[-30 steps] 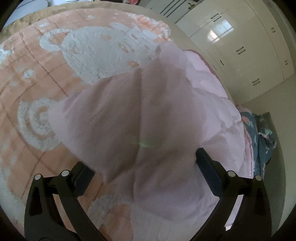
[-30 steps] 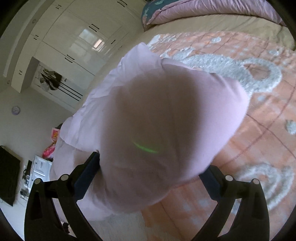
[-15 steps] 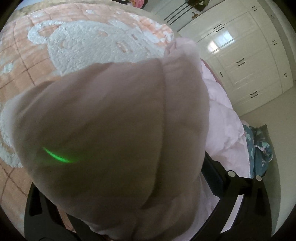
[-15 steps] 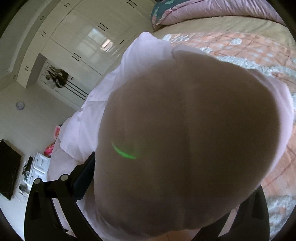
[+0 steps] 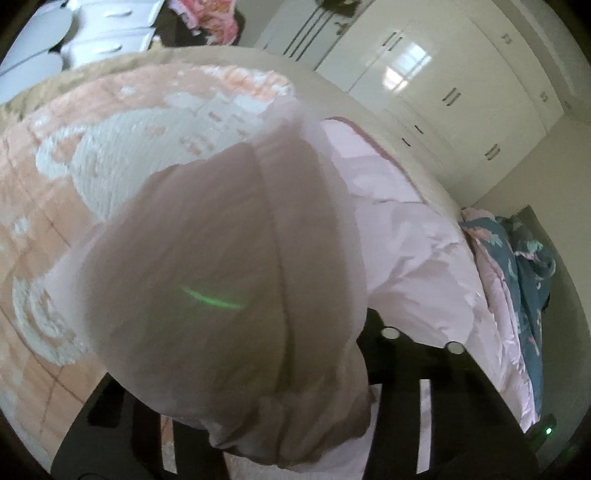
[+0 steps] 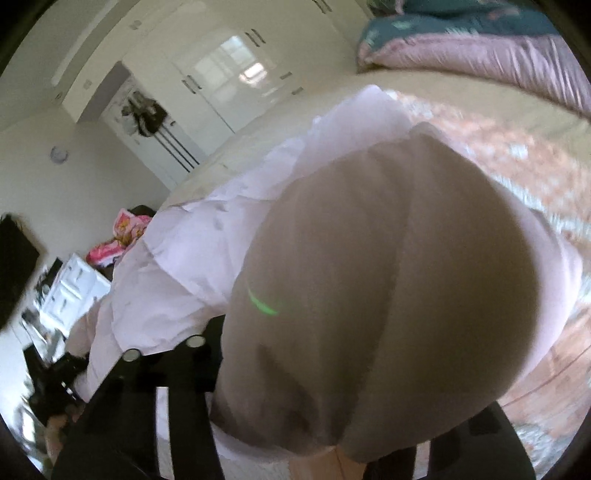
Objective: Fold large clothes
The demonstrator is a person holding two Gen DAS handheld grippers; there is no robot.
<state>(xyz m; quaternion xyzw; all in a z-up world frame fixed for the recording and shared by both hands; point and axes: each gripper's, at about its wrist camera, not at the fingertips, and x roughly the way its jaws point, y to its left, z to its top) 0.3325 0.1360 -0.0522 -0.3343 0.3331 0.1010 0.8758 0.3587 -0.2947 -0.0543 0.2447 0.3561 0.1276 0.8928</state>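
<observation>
A large pale pink garment (image 5: 221, 258) lies on a peach bedspread (image 5: 129, 147) with white fluffy shapes. A bunched fold of it fills the space between the fingers of my left gripper (image 5: 251, 387), whose jaws are closing on the cloth; the fingertips are hidden under it. In the right wrist view the same garment (image 6: 388, 277) bulges up close to the lens. My right gripper (image 6: 332, 387) is closing on another bunch of it, with only its left finger (image 6: 207, 350) clear of the fabric. The rest of the garment trails away across the bed (image 6: 517, 158).
White glossy wardrobes (image 5: 443, 85) stand beyond the bed. A teal and pink quilt (image 5: 517, 266) is heaped at the bed's end, also the quilt (image 6: 480, 48). A white drawer unit (image 5: 103, 33) and a bright pink bundle (image 6: 125, 236) sit by the wall.
Both grippers went from wide open around the garment to drawn in on bunched cloth. Both hands rose and rolled, and the fabric came up close to the lenses.
</observation>
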